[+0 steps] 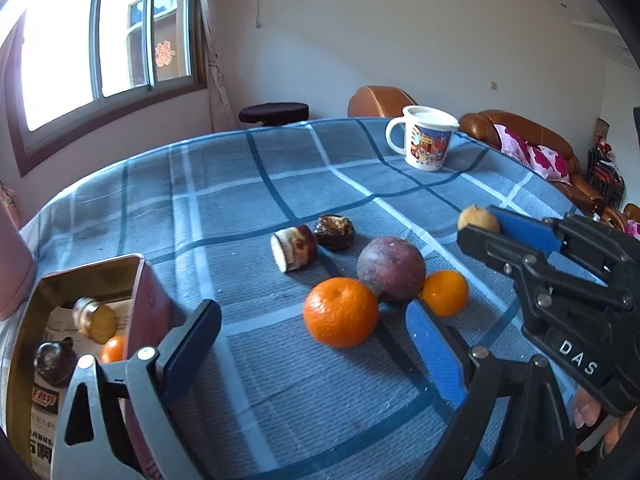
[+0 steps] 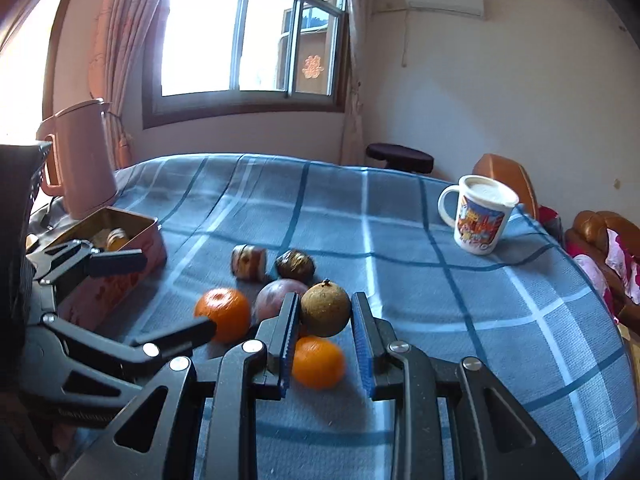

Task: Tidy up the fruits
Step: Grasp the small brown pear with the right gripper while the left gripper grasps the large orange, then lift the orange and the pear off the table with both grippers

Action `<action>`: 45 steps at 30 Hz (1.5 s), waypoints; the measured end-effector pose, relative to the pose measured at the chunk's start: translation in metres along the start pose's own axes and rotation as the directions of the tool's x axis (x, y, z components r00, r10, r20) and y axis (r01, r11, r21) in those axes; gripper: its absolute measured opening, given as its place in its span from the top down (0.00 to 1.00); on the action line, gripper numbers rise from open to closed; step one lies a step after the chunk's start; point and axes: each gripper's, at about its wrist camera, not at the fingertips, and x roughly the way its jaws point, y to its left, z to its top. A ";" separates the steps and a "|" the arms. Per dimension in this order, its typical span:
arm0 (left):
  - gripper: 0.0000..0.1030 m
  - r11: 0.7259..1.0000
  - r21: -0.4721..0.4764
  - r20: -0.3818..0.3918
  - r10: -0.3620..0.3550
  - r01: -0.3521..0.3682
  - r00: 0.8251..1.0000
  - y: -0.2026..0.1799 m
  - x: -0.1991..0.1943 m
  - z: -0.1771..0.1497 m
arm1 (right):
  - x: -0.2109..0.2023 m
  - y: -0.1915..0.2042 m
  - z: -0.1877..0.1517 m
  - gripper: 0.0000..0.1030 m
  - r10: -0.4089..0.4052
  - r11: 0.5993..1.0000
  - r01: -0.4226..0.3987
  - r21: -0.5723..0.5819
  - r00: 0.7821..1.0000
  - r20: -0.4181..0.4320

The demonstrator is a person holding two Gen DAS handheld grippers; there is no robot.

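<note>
My right gripper (image 2: 326,304) is shut on a round tan-brown fruit (image 2: 325,312), held just above the blue checked cloth; the left wrist view shows that fruit (image 1: 478,219) at the tip of the blue pads. Under and around it lie a small orange (image 2: 318,364), a purple round fruit (image 1: 391,268), a big orange (image 1: 340,312), a dark brown fruit (image 1: 334,232) and a cut brown piece (image 1: 294,248). My left gripper (image 1: 312,316) is open, its fingers either side of the big orange without touching it. A red tin (image 1: 138,300) at the left holds several fruits.
A printed white mug (image 1: 426,142) stands at the far right of the table (image 1: 240,184). A pink kettle (image 2: 82,160) stands behind the tin. Brown sofas and a dark stool lie beyond the table's far edge.
</note>
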 end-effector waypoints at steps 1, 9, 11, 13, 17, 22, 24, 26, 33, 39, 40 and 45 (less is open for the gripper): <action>0.13 1.000 0.001 -0.019 -0.008 0.008 1.000 -0.001 0.006 0.002 | 0.002 -0.002 0.001 0.73 -0.001 1.000 0.001 0.012 1.000 0.006; 0.25 0.998 0.017 -0.128 -0.057 0.060 0.990 -0.009 0.036 0.006 | 0.011 -0.008 0.001 0.73 0.011 0.999 -0.013 0.052 1.000 0.024; 0.51 0.996 0.006 -0.156 -0.087 0.089 0.984 -0.007 0.041 0.006 | 0.013 -0.005 0.002 0.73 0.027 0.999 -0.028 0.047 1.000 0.014; 0.51 0.994 -0.025 -0.155 -0.114 0.111 0.981 -0.002 0.041 0.005 | 0.015 -0.002 0.002 0.73 0.041 0.999 -0.042 0.035 0.999 0.006; 0.51 0.991 -0.068 -0.114 -0.123 0.115 0.986 0.007 0.033 0.005 | 0.015 0.000 0.001 0.73 0.052 0.998 -0.052 0.025 0.999 0.004; 0.51 0.991 -0.087 -0.039 -0.108 0.105 0.993 0.014 0.017 0.003 | 0.011 -0.001 0.001 0.73 0.059 0.998 -0.060 0.033 0.998 0.026; 0.51 0.990 -0.095 -0.014 -0.101 0.100 0.995 0.017 0.012 0.002 | 0.010 -0.001 0.000 0.73 0.068 0.997 -0.069 0.034 0.997 0.032; 0.51 0.990 -0.102 0.004 -0.101 0.101 0.995 0.019 0.008 0.002 | 0.008 -0.001 0.000 0.73 0.076 0.996 -0.077 0.036 0.996 0.044; 0.51 0.994 -0.092 0.067 -0.059 0.065 0.996 0.018 -0.005 0.001 | 0.004 -0.003 0.001 0.73 0.099 0.994 -0.102 0.041 0.993 0.070; 0.51 0.997 -0.069 0.102 -0.028 0.035 0.994 0.014 -0.012 0.000 | -0.001 -0.004 0.000 0.73 0.107 0.993 -0.111 0.044 0.989 0.098; 0.51 0.997 -0.067 0.108 -0.024 0.031 0.994 0.014 -0.014 0.000 | -0.002 -0.004 0.000 0.73 0.108 0.993 -0.113 0.043 0.989 0.102; 0.51 0.998 -0.059 0.145 -0.001 0.009 0.989 0.011 -0.021 -0.001 | -0.007 -0.003 -0.001 0.73 0.109 0.993 -0.115 0.038 0.986 0.127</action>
